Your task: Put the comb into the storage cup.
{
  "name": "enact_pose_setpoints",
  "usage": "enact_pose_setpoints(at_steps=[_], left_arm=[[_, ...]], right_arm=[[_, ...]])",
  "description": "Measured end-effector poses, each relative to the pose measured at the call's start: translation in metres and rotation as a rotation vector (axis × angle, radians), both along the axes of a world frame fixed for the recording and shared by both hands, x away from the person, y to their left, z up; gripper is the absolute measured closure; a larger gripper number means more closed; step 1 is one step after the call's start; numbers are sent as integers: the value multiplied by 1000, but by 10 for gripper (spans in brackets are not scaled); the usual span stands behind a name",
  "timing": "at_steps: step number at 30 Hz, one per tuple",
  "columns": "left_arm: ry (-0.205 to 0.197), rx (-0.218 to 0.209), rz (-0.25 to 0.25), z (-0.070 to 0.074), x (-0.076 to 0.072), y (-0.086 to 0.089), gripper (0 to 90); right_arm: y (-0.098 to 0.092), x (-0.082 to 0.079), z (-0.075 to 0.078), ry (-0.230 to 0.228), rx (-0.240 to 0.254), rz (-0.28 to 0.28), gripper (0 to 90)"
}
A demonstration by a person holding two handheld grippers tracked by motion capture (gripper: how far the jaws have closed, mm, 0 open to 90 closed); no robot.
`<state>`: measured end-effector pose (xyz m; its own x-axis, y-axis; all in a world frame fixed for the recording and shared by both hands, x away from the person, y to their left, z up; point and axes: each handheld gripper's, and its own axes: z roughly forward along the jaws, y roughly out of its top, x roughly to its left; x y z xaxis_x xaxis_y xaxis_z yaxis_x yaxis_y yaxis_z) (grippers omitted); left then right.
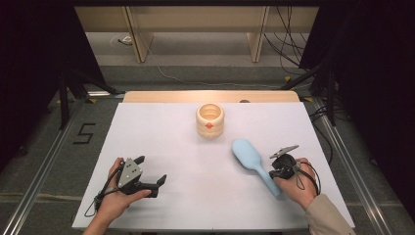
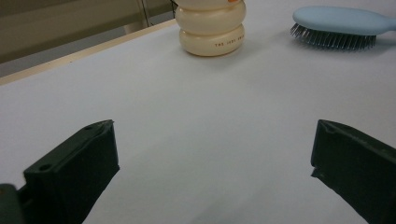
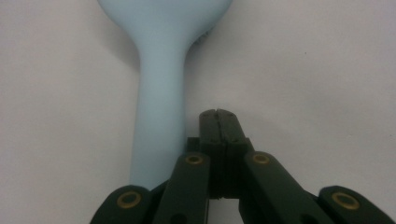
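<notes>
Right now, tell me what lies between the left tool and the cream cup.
Nothing: in the left gripper view, bare white table runs from the open left tool to the cream cup.

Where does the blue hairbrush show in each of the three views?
High view: hairbrush lies right of centre, handle toward the right gripper.
Left gripper view: top right, bristles down.
Right gripper view: its handle runs up the middle-left, beside the shut jaws.
Shared landmark: the cream cup, left of the brush.
</notes>
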<state>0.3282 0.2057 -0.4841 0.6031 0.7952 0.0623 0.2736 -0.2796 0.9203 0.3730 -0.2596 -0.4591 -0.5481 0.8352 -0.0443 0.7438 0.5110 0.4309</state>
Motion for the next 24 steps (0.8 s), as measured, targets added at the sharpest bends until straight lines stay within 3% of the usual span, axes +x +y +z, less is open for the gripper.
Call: enact_pose_setpoints(at_steps=[4, 8, 12, 19, 24], left_arm=[[-1, -1, 1, 0, 0, 0, 2], [-4, -5, 6, 0, 0, 0, 2], [-5, -4, 8, 0, 0, 1, 2], [-5, -5, 9, 0, 0, 1, 2], [-8, -5, 12, 1, 0, 1, 2]], right_arm=[[-2, 1, 2, -9, 11, -2, 900], [-4, 2, 5, -21, 22, -2, 824], [-6, 3, 9, -47, 31, -10, 722], [-10, 5, 18, -90, 119, -52, 464], [-9, 6, 23, -111, 179, -12, 353]])
